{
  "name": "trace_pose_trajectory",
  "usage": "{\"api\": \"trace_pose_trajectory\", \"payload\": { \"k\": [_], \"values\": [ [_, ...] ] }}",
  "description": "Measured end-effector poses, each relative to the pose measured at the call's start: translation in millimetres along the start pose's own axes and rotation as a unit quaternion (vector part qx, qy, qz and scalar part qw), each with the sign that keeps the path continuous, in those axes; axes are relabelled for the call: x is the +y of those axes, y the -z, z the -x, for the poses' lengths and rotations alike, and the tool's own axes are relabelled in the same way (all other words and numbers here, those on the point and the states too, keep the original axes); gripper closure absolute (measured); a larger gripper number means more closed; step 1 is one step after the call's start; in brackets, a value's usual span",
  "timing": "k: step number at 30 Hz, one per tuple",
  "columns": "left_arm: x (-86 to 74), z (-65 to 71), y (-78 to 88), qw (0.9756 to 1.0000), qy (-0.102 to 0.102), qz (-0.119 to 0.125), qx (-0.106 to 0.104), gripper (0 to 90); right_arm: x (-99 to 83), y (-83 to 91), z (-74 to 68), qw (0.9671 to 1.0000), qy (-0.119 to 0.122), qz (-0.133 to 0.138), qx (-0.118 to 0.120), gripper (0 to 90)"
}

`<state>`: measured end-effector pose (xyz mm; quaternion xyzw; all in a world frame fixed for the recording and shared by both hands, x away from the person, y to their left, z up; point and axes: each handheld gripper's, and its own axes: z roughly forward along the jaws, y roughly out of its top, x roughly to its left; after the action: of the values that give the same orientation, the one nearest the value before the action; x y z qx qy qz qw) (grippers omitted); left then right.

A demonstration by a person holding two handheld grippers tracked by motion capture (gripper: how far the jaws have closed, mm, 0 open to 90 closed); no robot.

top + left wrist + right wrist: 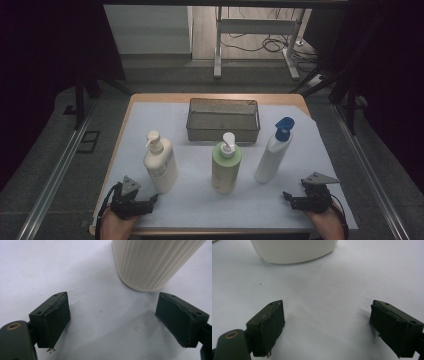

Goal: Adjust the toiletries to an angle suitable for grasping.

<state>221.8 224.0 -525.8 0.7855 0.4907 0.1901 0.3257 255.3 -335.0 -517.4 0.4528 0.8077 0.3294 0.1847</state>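
Your left gripper (156, 198) rests low at the near left corner of the table (150, 98), jaws wide apart with nothing between them, pointing at the cream pump bottle (160, 165) just beyond. In the left gripper view that bottle's (150, 262) rounded base shows fine vertical ribs and a matte plastic skin, standing upright on the smooth pale sheet (75, 270). Your right gripper (286, 196) lies level at the near right, jaws likewise spread and empty, aimed at the smooth white bottle with the blue pump (274, 150). A glossy green pump bottle (226, 167) stands between the two. Behind them sits a rectangular wire-mesh basket (223, 134).
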Motion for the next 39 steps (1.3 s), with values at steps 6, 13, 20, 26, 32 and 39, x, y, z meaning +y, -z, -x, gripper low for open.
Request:
{"api": "trace_pose_trajectory", "payload": {
  "k": [6, 13, 20, 26, 32, 39],
  "values": [
    [-2.1, -0.3, 0.1, 1.0000, -0.004, 0.008, -0.001, 12.2, -0.4, -0.1, 0.2, 1.0000, 0.000, 0.002, 0.001, 12.1],
    [-0.8, -1.2, -0.2, 1.0000, -0.007, 0.004, -0.005, 12.2, -0.2, 0.0, 0.3, 1.0000, 0.000, 0.001, 0.002, 12.1],
    [-1.6, -1.5, -0.6, 0.9998, -0.016, 0.012, -0.008, 12.5, 0.4, 0.2, 0.8, 1.0000, 0.000, -0.001, 0.004, 12.1],
    [-1.9, -3.4, -1.2, 0.9997, -0.017, 0.014, -0.014, 12.4, 0.7, 0.4, 1.8, 1.0000, 0.002, -0.002, 0.008, 11.9],
    [-1.6, -4.0, -1.3, 0.9997, -0.016, 0.013, -0.016, 12.4, 1.9, 1.0, 2.3, 1.0000, 0.000, -0.005, 0.007, 13.0],
    [-1.5, -3.9, -1.4, 0.9997, -0.015, 0.012, -0.016, 12.3, 3.1, 2.4, 3.4, 0.9999, -0.002, -0.006, 0.013, 13.7]
  ]
}}
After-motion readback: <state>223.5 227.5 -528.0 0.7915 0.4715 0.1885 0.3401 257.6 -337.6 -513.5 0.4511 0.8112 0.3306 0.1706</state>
